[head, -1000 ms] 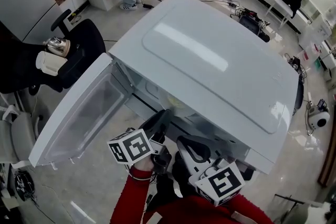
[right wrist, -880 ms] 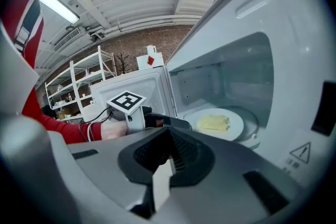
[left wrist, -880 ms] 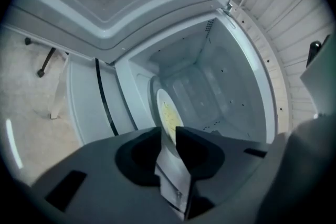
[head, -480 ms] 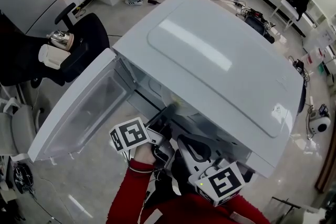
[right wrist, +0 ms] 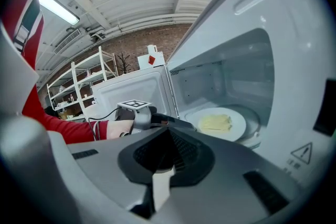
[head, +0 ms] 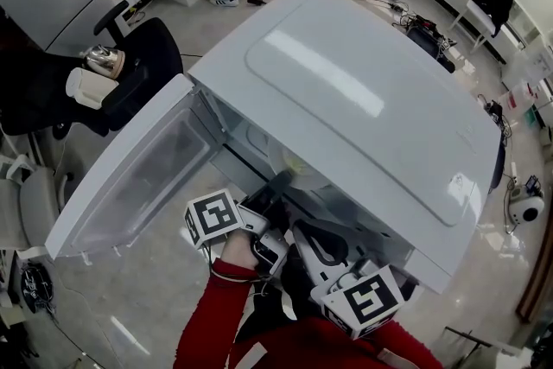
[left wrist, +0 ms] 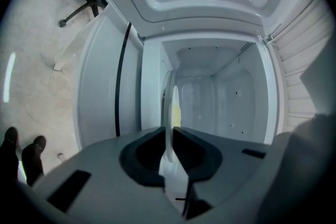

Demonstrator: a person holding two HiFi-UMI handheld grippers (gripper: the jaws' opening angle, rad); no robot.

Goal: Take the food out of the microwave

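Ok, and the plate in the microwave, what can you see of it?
The plate is white, round and glossy, ceramic by its look, lying flat low inside the open microwave. A pale yellow slab of food rests at its middle. The left gripper is shut on its near rim, which that gripper's view shows edge-on between the jaws.

1. Microwave [head: 363, 91]: white, with its door [head: 130, 186] swung wide open.
2. Plate [right wrist: 239, 126]: white, round, inside the cavity, with its near rim clamped by the left gripper [left wrist: 169, 139].
3. Food [right wrist: 215, 122]: pale yellow slab, centred on the plate.
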